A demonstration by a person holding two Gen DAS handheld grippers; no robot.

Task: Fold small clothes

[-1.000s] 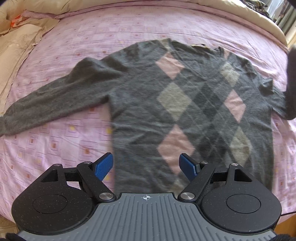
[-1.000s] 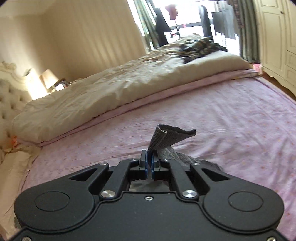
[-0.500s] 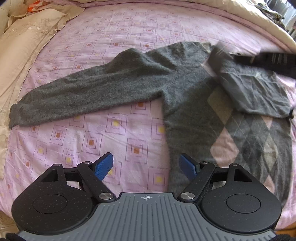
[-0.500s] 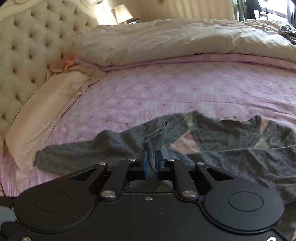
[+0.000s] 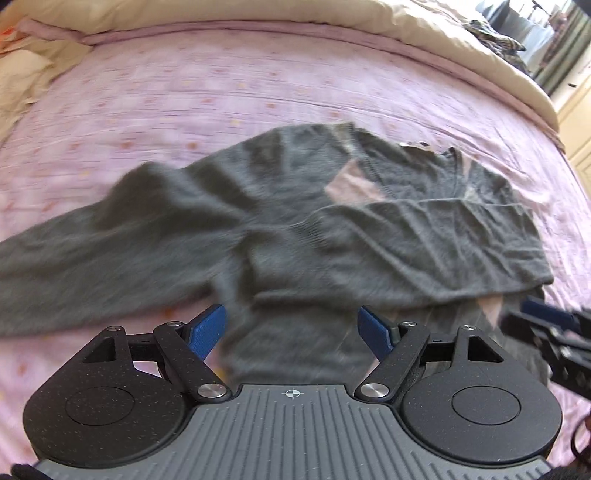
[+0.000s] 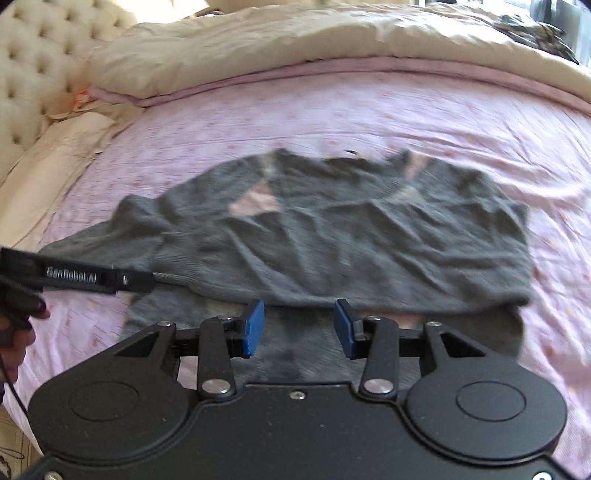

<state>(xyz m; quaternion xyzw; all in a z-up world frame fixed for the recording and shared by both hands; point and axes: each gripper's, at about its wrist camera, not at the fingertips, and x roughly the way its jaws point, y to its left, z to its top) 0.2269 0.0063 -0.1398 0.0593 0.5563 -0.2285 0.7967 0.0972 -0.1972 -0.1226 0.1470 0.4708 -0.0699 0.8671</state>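
Observation:
A grey argyle sweater (image 5: 332, 229) with pink diamonds lies flat on the pink bedsheet (image 5: 184, 92). Its right sleeve (image 6: 369, 251) is folded across the chest. The other sleeve (image 5: 92, 251) stretches out to the left. My left gripper (image 5: 291, 334) is open, just above the sweater's lower left part, holding nothing. My right gripper (image 6: 299, 328) is open over the sweater's lower body, just below the folded sleeve's edge, and it also shows at the right edge of the left wrist view (image 5: 546, 321). The left gripper's side shows in the right wrist view (image 6: 92, 278).
A cream duvet (image 6: 295, 40) is bunched along the far side of the bed. Cream pillows (image 6: 51, 173) and a tufted headboard (image 6: 40, 59) lie at the left. A hand (image 6: 14, 328) holds the left gripper. A dark patterned garment (image 5: 495, 35) lies far right.
My right gripper carried the right sleeve across the chest, let it go and opened. The left gripper stayed open and swung back toward the sweater's body.

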